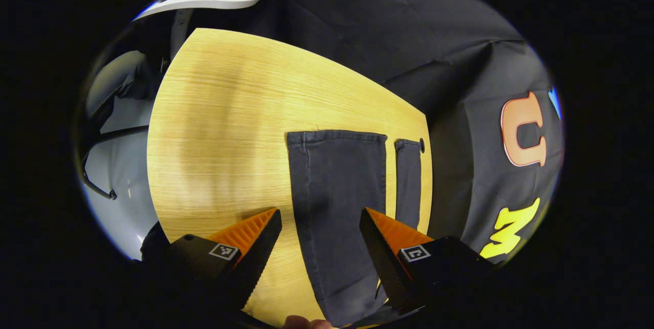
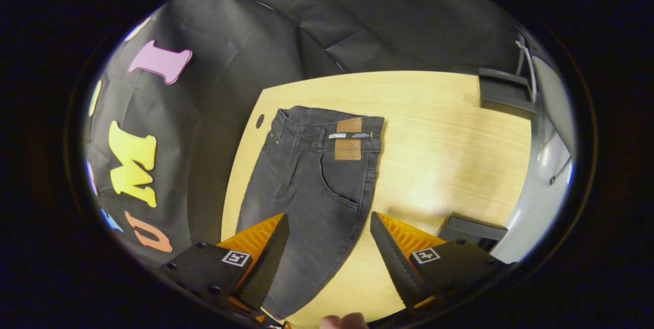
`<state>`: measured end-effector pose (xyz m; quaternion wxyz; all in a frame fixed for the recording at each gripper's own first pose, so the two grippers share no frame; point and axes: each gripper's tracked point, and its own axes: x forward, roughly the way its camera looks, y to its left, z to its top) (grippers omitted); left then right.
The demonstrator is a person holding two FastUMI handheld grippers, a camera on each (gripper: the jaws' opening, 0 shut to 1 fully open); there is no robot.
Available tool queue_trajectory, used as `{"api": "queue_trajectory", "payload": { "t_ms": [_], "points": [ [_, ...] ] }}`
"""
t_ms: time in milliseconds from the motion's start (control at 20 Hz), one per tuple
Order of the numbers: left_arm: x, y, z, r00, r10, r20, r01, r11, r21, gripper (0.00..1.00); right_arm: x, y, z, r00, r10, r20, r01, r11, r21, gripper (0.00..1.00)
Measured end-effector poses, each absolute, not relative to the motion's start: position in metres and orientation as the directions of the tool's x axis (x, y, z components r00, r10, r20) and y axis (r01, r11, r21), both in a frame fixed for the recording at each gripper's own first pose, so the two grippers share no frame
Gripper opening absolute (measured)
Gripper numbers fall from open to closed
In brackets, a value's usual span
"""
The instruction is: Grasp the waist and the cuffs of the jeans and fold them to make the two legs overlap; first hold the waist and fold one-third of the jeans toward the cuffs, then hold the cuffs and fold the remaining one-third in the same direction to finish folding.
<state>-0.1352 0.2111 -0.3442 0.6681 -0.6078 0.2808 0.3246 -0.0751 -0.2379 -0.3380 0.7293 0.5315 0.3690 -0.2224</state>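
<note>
Worktop (image 2: pixel 449 130): pale wood-grain surface with a small round hole near one edge. Dark grey jeans (image 2: pixel 311 186) lie flat on it, waistband at one end, the two leg cuffs (image 1: pixel 337 140) side by side at the other.

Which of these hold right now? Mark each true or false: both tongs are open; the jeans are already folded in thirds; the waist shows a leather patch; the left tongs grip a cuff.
1. Both tongs are open. True: the left tongs and right tongs stand apart over the jeans.
2. The jeans are folded in thirds. False: they lie flat on the table, legs apart.
3. The waist shows a leather patch. True.
4. The left tongs grip a cuff. False: they hold nothing.
</note>
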Motion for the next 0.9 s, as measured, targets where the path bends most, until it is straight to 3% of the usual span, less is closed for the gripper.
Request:
{"api": "queue_trajectory", "payload": {
  "t_ms": [250, 300, 550, 600, 650, 700, 900],
  "points": [
    [-0.117, 0.218, -0.347, 0.633, 0.088, -0.769, -0.774, 0.066, -0.630, 1.00, -0.061, -0.243, -0.352, 0.608, 0.059, -0.792, 0.746, 0.301, 0.595, 0.98],
    [-0.114, 0.218, -0.347, 0.635, 0.084, -0.768, -0.773, 0.064, -0.631, 0.99, -0.058, -0.244, -0.355, 0.605, 0.057, -0.795, 0.750, 0.296, 0.592, 0.93],
    [-0.100, 0.219, -0.345, 0.660, 0.081, -0.747, -0.751, 0.037, -0.659, 0.99, -0.049, -0.249, -0.369, 0.590, 0.053, -0.806, 0.775, 0.244, 0.583, 0.94],
    [-0.098, 0.219, -0.346, 0.660, 0.079, -0.747, -0.751, 0.034, -0.659, 0.99, -0.050, -0.251, -0.374, 0.583, 0.050, -0.811, 0.783, 0.230, 0.578, 0.98],
    [-0.097, 0.220, -0.346, 0.661, 0.077, -0.746, -0.750, 0.032, -0.661, 0.99, -0.048, -0.252, -0.375, 0.587, 0.046, -0.808, 0.784, 0.215, 0.582, 0.93],
    [-0.094, 0.220, -0.345, 0.664, 0.076, -0.744, -0.747, 0.025, -0.664, 1.00, -0.046, -0.254, -0.375, 0.589, 0.048, -0.807, 0.784, 0.206, 0.585, 0.96],
    [-0.079, 0.218, -0.345, 0.680, 0.049, -0.731, -0.733, 0.023, -0.680, 0.97, -0.028, -0.253, -0.375, 0.593, 0.062, -0.803, 0.775, 0.227, 0.590, 0.92]
  ]
}}
